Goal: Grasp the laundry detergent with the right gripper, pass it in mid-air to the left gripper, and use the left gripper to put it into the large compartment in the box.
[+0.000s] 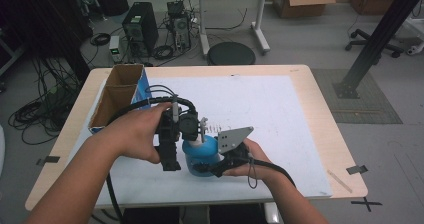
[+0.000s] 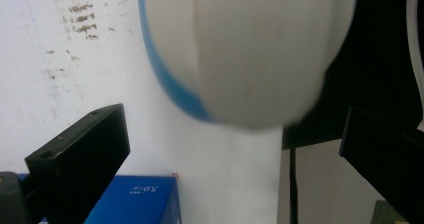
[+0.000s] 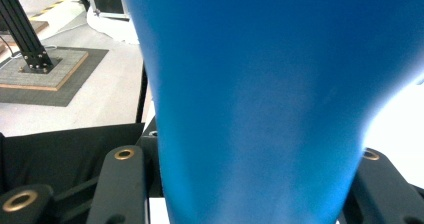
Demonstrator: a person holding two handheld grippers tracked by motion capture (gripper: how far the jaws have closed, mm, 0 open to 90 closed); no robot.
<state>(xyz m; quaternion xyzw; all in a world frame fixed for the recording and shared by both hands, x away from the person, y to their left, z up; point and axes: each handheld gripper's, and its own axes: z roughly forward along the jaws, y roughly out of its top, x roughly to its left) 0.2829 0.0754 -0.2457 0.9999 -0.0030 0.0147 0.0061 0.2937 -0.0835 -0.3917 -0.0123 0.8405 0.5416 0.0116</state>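
Observation:
A blue bottle [image 1: 204, 155] with a white cap [image 1: 196, 137] stands near the front middle of the white mat [image 1: 260, 104]. My right gripper [image 1: 206, 168] comes in from the right, low on the bottle, and is shut on it. In the right gripper view the blue bottle [image 3: 260, 99] sits between the two black jaws of the right gripper [image 3: 255, 189]. My left gripper [image 1: 190, 129] is held just left of and over the bottle's top. In the left gripper view the white cap [image 2: 260, 54] looms blurred between the widely spread jaws of the left gripper [image 2: 230, 154], which do not touch it.
An open cardboard box [image 1: 117, 96] with a blue side stands at the table's back left; its blue side [image 2: 135, 199] shows low in the left gripper view. The wooden table edge [image 1: 330, 134] borders the mat. Computers and cables lie on the floor beyond.

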